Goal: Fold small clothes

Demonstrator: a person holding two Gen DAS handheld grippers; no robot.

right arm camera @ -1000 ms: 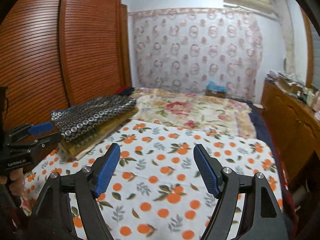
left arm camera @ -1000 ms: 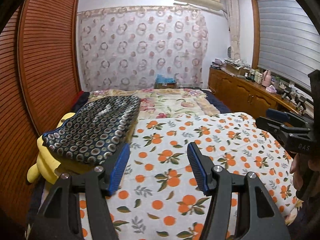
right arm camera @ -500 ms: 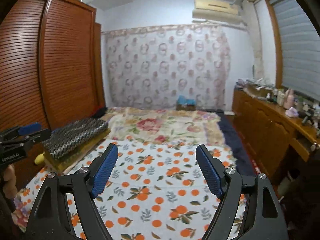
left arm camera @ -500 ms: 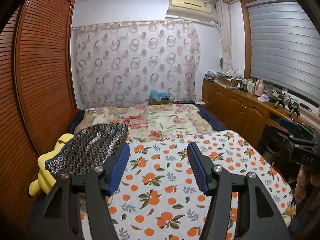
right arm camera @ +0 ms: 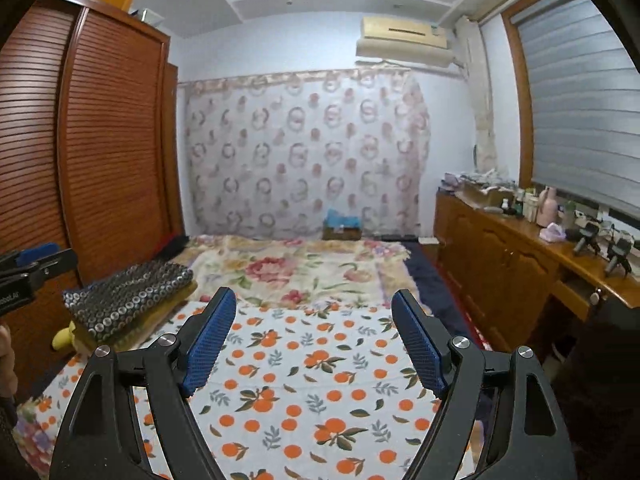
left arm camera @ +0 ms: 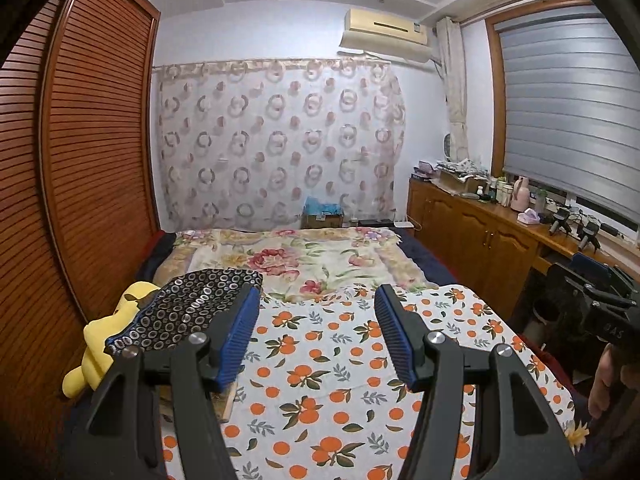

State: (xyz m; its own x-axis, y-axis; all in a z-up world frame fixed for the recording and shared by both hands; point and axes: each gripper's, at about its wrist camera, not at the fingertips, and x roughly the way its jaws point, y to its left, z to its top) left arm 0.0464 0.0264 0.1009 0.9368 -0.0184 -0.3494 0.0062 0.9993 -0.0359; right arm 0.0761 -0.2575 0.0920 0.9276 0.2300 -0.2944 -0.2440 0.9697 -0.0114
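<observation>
You have lifted both grippers up from the bed (left arm camera: 340, 364). Your left gripper (left arm camera: 316, 332) and right gripper (right arm camera: 312, 336) are wide apart, holding nothing. Folded clothes (left arm camera: 188, 312) sit stacked at middle left, probably out of the way.

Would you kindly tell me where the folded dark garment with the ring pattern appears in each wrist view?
Left wrist: folded ring-patterned garment lower left, just behind the left gripper's left finger.
Right wrist: garment at mid-left, on a stack.
Shared landmark: air conditioner upper right.
</observation>
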